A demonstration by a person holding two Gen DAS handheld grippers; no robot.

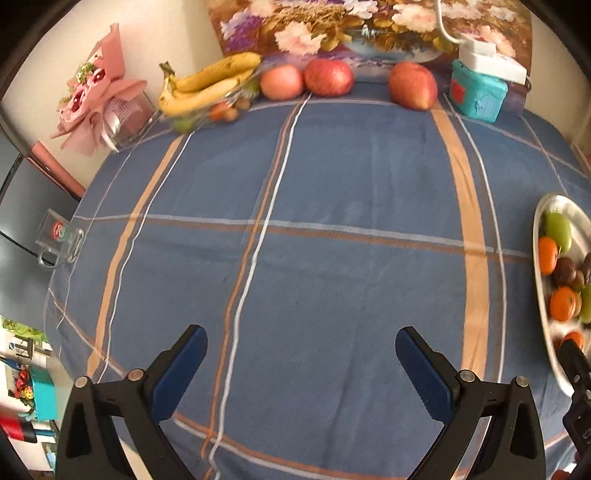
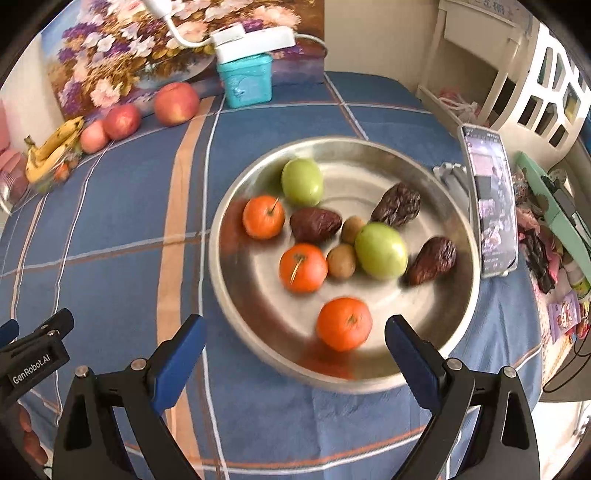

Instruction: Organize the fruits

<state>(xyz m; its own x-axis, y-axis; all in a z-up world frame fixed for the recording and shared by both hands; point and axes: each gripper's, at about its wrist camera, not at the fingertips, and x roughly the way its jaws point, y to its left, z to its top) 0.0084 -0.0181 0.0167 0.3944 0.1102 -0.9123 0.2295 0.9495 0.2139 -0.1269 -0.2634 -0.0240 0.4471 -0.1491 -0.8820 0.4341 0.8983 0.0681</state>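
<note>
We see a desk (image 1: 332, 221) under a blue plaid cloth with tan and white stripes. Behind it a cream wall (image 1: 177, 33) carries a flower painting (image 2: 122, 55) that leans at the desk's far edge. A pink bouquet (image 1: 92, 92) stands at the far left corner. To the right we find a white shelf (image 2: 546, 85) with open cubbies. Soft daylight fills the room.

Left gripper (image 1: 301, 354): black plastic linkage arms, triangular cut-outs, silver round pivot pins at the joints. Fingers (image 1: 181, 369) faced with dark blue pads, serrated inner edges. Right gripper (image 2: 293, 345): same build, same blue pads (image 2: 410, 354). White "GenRobot.AI" lettering on the left unit's black body, in the right wrist view.
</note>
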